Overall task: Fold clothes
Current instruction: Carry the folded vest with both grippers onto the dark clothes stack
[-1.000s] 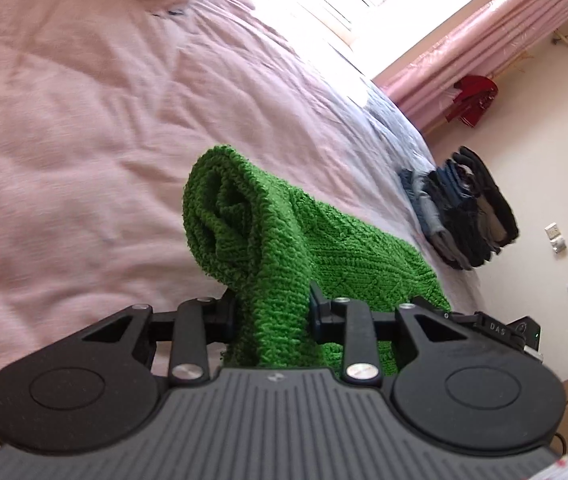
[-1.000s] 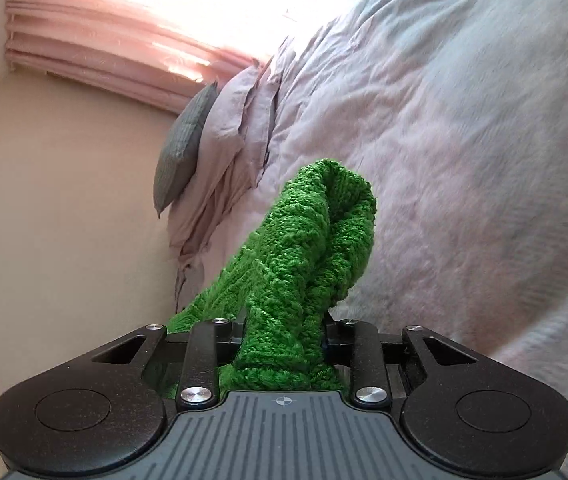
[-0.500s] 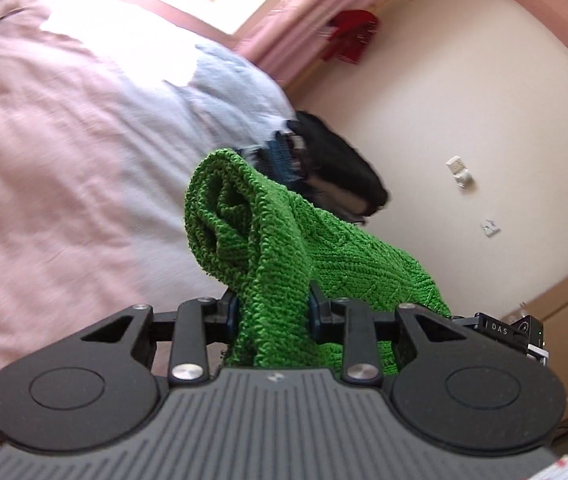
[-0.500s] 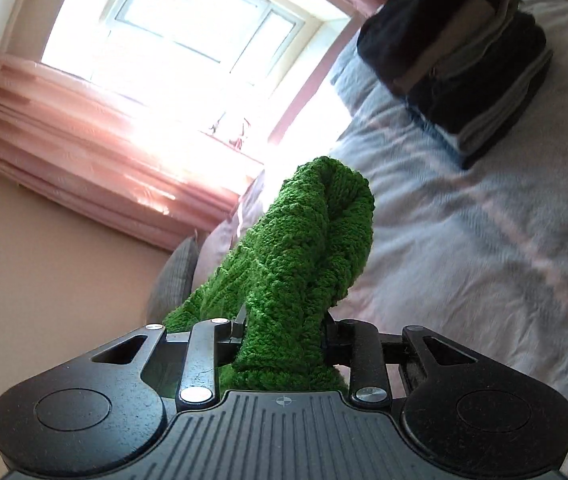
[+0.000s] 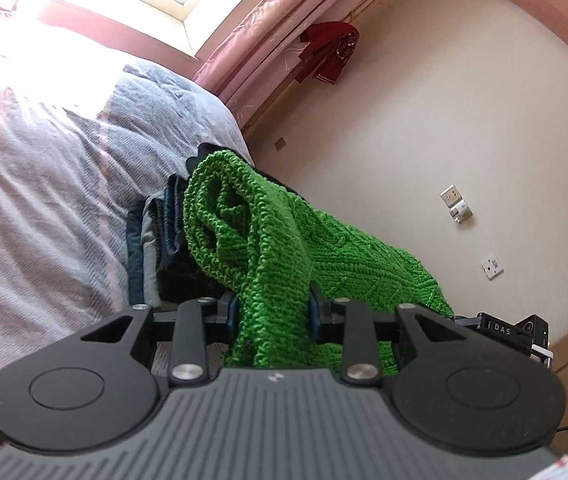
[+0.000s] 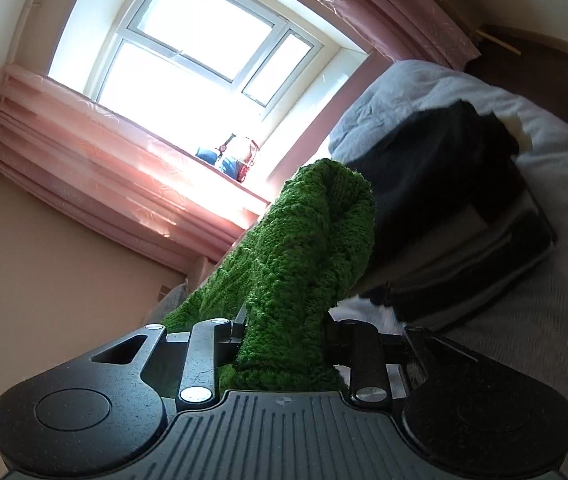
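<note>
Here both grippers hold the same green knit, each with its jaws pinching a thick bunched fold. The left gripper [image 5: 271,314] grips the knit [image 5: 252,240] so that a rolled lump stands up past the jaws toward 12 o'clock, while the rest of the fabric trails away toward 3 o'clock and down behind the tool. The right gripper [image 6: 284,330] grips the knit [image 6: 308,248] likewise, its lump rising toward 12 to 1 o'clock and the slack falling off toward 8 o'clock. So the garment's long axis seems to run between the two tools, hanging in the air, not resting on the bed [image 5: 44,160].

The relation that matters is the stack [image 5: 156,236] of folded dark clothes. In the left view it sits just behind the knit at about 10 o'clock from the jaws, near the bed's edge. In the right view the stack [image 6: 464,220] lies at about 2 o'clock, close beyond the lump. Neither gripper looks clearly nearer. The likely next move is to carry the knit forward over the stack and lower it level.
</note>
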Action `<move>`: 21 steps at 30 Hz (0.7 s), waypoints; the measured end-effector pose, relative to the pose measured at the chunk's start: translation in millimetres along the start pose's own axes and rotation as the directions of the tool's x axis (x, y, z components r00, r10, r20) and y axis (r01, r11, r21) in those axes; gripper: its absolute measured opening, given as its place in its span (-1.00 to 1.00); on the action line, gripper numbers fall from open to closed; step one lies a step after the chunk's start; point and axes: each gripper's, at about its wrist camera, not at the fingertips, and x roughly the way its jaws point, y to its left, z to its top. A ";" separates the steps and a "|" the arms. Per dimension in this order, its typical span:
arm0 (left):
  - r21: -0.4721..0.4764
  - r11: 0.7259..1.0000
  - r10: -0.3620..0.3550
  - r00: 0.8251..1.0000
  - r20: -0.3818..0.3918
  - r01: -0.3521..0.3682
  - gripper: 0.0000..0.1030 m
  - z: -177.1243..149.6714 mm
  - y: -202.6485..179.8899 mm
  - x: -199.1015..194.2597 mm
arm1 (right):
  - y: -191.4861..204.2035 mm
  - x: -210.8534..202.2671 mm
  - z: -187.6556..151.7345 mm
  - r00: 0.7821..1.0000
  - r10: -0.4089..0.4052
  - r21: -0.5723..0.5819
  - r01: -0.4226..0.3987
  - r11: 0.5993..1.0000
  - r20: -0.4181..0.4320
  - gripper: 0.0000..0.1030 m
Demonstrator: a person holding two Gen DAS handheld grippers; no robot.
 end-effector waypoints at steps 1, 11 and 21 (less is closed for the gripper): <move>0.001 1.000 0.002 1.000 0.013 -0.002 -0.48 7.3 -10.0 14.7 | -4.1 2.5 19.1 1.000 0.004 -0.009 -0.004 1.000 0.002 -0.49; 0.062 0.997 0.043 0.995 0.090 -0.049 -0.48 108.0 -56.4 133.1 | -30.9 68.2 168.2 0.999 0.044 -0.076 -0.042 0.996 0.017 -0.49; 0.000 0.997 0.082 0.996 0.032 -0.082 -0.48 126.5 -2.1 214.2 | -109.4 139.6 194.3 0.999 0.005 -0.027 -0.007 1.000 -0.044 -0.49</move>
